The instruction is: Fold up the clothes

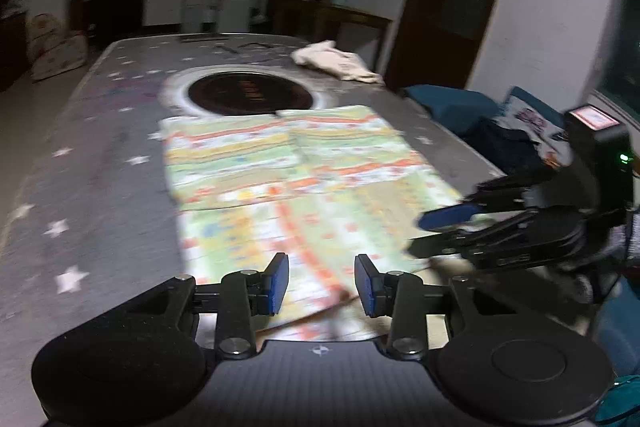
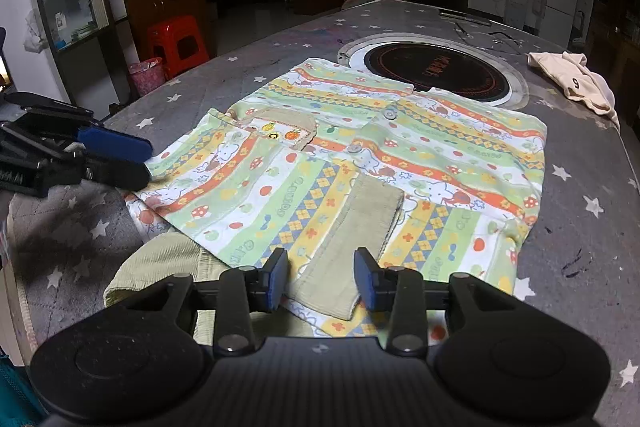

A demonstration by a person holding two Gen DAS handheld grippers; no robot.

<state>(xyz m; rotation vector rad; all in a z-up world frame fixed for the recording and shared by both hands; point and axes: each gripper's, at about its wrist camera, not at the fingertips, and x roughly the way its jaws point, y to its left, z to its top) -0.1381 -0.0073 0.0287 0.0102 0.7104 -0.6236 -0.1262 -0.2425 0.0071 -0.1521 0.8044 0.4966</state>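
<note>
A: Where's the patterned shirt?

B: Flat on the star table, sleeves folded in, long axis running away from both. Right gripper nearer the cuff; left gripper too, both unclenched, holding nothing.

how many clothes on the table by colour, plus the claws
Patterned green, orange and yellow shirt: 1
Cream garment: 1
Claws: 2, left claw and right claw, both open
Total: 4
</note>
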